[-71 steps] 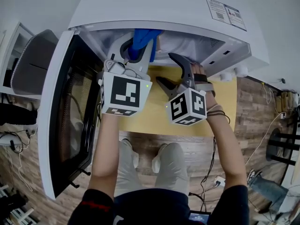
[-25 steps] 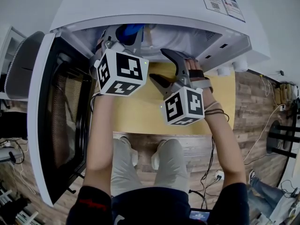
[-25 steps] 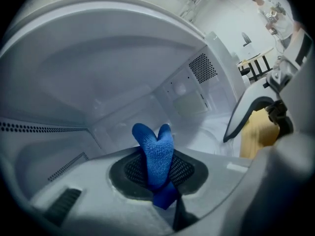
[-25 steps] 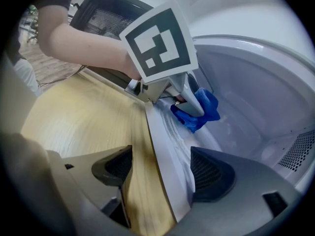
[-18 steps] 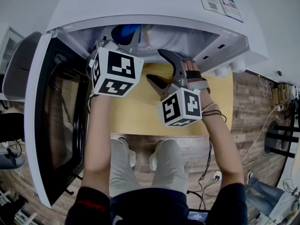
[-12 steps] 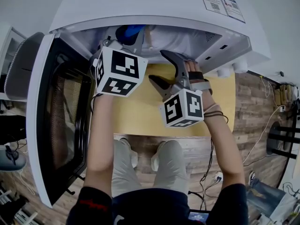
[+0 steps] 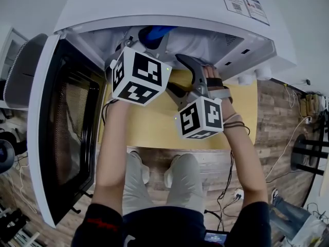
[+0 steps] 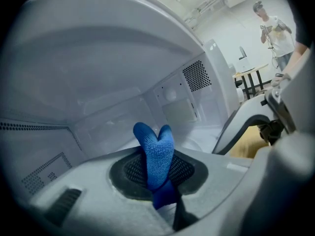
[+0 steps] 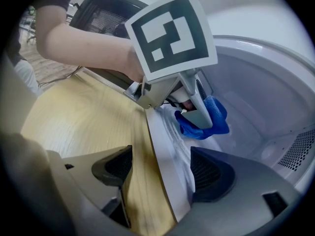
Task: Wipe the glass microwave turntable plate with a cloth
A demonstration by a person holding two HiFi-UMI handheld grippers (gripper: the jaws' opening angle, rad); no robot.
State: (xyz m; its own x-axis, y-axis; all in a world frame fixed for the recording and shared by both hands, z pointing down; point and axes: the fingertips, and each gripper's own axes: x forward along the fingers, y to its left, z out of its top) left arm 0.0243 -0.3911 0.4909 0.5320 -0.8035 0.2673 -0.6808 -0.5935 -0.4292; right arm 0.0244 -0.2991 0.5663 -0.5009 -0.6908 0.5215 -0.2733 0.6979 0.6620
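Observation:
My left gripper (image 7: 148,39) reaches into the open white microwave (image 7: 154,4) and is shut on a blue cloth (image 8: 155,154), which sticks up between its jaws. In the right gripper view the cloth (image 9: 206,119) hangs under the left gripper (image 9: 194,107), pressed down near the edge of the glass turntable plate (image 9: 173,132), which shows only faintly on the cavity floor. My right gripper (image 7: 173,72) stands open at the front of the cavity. Its jaws straddle the microwave's front sill (image 9: 162,156) and hold nothing.
The microwave door (image 7: 56,127) hangs open at the left. The microwave stands on a yellow table (image 7: 149,122), with wooden floor below. Perforated vents (image 8: 197,75) mark the cavity wall. A person stands far off in the room (image 8: 275,26).
The left gripper, with the cloth, has swung from left to right inside the cavity. The right gripper has stayed open in the same place.

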